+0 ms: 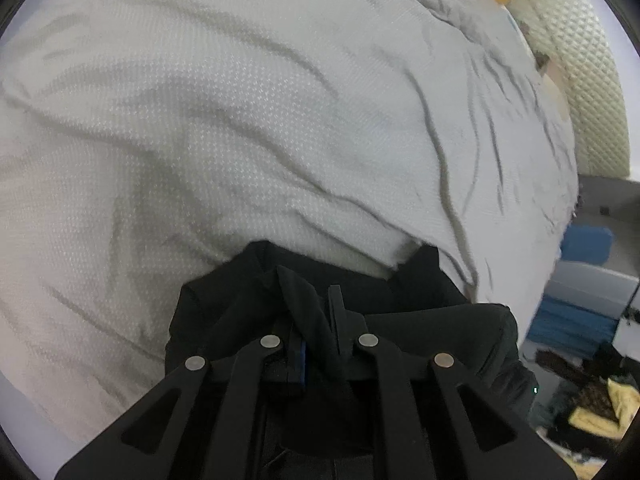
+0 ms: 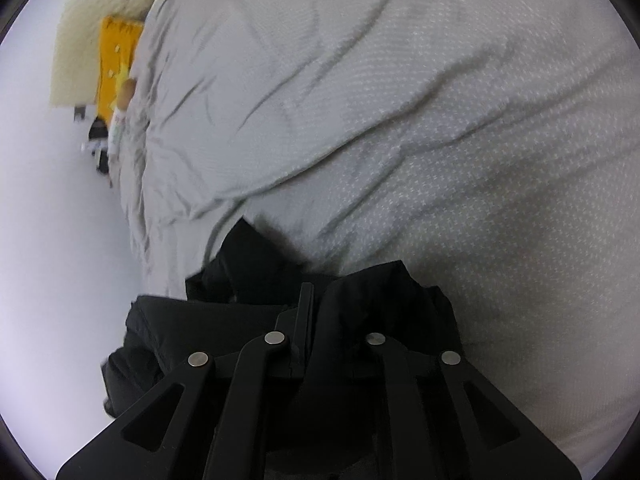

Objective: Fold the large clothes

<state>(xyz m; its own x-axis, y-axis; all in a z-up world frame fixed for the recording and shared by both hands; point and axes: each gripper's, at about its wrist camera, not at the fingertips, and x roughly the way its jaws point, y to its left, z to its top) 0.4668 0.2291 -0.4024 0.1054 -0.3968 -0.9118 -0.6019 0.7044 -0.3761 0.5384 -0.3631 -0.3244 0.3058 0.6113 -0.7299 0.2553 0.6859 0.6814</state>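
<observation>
Both grippers, left gripper (image 1: 316, 340) and right gripper (image 2: 316, 340), pinch bunched black garment (image 1: 440, 320) near the bed (image 1: 240, 120) edge; thin bites could slip free.

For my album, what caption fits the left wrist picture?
Left gripper clamps a fold of black garment above a rumpled grey bedspread.
</observation>
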